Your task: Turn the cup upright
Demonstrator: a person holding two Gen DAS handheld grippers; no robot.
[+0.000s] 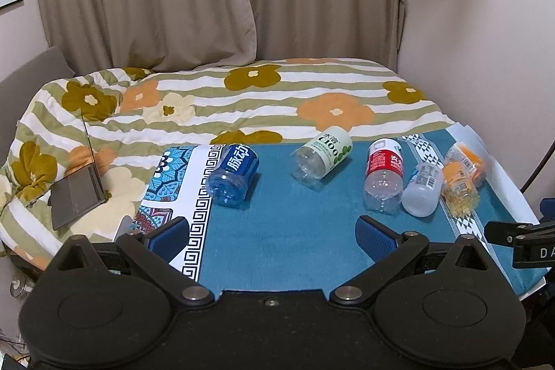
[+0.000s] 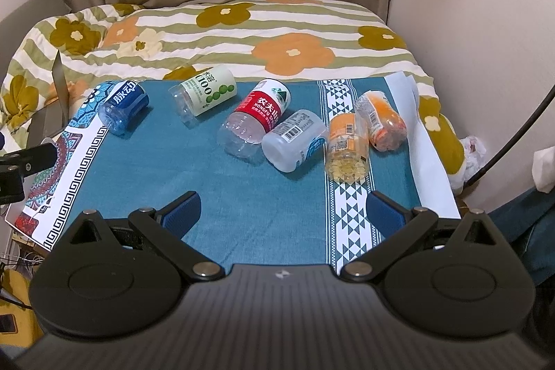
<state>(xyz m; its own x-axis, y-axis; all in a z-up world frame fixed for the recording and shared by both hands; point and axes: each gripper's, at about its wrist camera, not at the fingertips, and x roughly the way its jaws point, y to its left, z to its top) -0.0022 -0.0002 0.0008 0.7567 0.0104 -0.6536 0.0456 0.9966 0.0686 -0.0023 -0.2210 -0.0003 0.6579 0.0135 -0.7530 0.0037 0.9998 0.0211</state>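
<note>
6 cut-bottle cups lie on their sides in a row across the upper middle of both views, on a teal cloth [image 2: 263,196] covering the worktop. From left to right in the right wrist view: blue cup [image 2: 123,108], green cup [image 2: 204,94], red cup [image 2: 256,122], white cup [image 2: 295,141] touching the red one, yellow cup [image 2: 347,144], orange cup [image 2: 381,120]. The left hand-held gripper [image 1: 274,236] sits at the bottom of its frame, jaws spread wide and holding nothing; the right hand-held gripper [image 2: 282,214] is likewise wide apart and bare. A floral quilt [image 1: 242,99] covers the bed behind, with a laptop [image 1: 78,193] at mid-left.
</note>
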